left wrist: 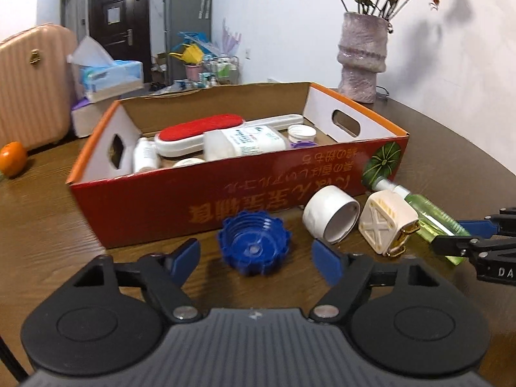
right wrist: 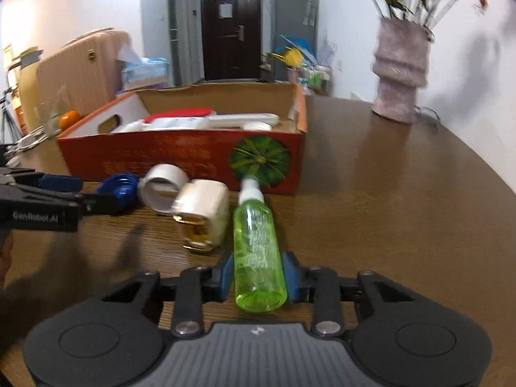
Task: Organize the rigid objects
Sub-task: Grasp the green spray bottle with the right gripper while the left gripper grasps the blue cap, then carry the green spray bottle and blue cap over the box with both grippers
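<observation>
A red cardboard box (left wrist: 200,190) holds a red-topped brush (left wrist: 200,129), white bottles and lids. On the table in front of it lie a blue ribbed cap (left wrist: 254,246), a white tape ring (left wrist: 330,214), a cream cube-shaped holder (left wrist: 385,225) and a green spray bottle (left wrist: 429,214). My left gripper (left wrist: 256,256) is open, its fingers on either side of the blue cap. My right gripper (right wrist: 259,277) is shut on the green spray bottle (right wrist: 258,251), near its base; it also shows in the left wrist view (left wrist: 464,237).
A grey-pink vase (left wrist: 361,58) with dried flowers stands at the back right of the brown table (right wrist: 403,209). An orange (left wrist: 12,158) lies at the left. A pink suitcase (left wrist: 32,87) and a tissue box (left wrist: 109,77) sit behind the cardboard box.
</observation>
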Action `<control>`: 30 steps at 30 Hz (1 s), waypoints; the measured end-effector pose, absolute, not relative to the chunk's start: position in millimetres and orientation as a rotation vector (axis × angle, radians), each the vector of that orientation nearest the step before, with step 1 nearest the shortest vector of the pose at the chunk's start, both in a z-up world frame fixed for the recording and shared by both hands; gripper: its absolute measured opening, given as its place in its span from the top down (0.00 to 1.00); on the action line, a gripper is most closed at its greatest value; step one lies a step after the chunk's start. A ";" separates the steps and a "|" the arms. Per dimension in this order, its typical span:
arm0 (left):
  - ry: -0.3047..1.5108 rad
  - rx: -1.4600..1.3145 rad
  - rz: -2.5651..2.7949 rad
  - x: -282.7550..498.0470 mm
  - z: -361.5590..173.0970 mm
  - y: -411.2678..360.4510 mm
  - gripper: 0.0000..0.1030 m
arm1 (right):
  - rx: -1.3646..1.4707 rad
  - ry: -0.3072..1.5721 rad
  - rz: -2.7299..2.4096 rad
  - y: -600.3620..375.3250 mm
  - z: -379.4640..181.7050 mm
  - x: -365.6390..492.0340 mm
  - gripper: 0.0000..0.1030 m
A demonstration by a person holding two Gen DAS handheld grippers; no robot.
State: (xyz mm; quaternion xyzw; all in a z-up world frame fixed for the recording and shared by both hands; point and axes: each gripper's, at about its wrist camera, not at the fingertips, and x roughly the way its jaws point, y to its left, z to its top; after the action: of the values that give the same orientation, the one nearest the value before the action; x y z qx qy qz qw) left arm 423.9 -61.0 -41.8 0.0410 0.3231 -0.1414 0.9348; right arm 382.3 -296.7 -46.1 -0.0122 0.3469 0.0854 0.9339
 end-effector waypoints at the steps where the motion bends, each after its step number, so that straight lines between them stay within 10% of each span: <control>1: 0.666 0.090 -0.293 427.9 -44.9 -62.4 0.28 | -0.013 0.716 0.162 -301.8 -48.5 383.9 0.69; 7: 0.682 0.085 -0.282 441.4 -54.5 -65.6 0.46 | -0.035 0.708 0.160 -307.7 -55.1 407.2 0.67; 30: 0.524 -0.072 -0.215 252.6 -2.0 -12.2 0.46 | 0.119 0.596 0.150 -303.9 -33.7 299.7 0.71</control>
State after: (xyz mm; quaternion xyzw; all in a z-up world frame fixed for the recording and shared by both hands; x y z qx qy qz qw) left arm 252.6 -12.2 -2.0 -0.0357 0.2586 -0.1060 0.9595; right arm 299.7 -303.9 -33.7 0.0584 0.2931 0.0736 0.9514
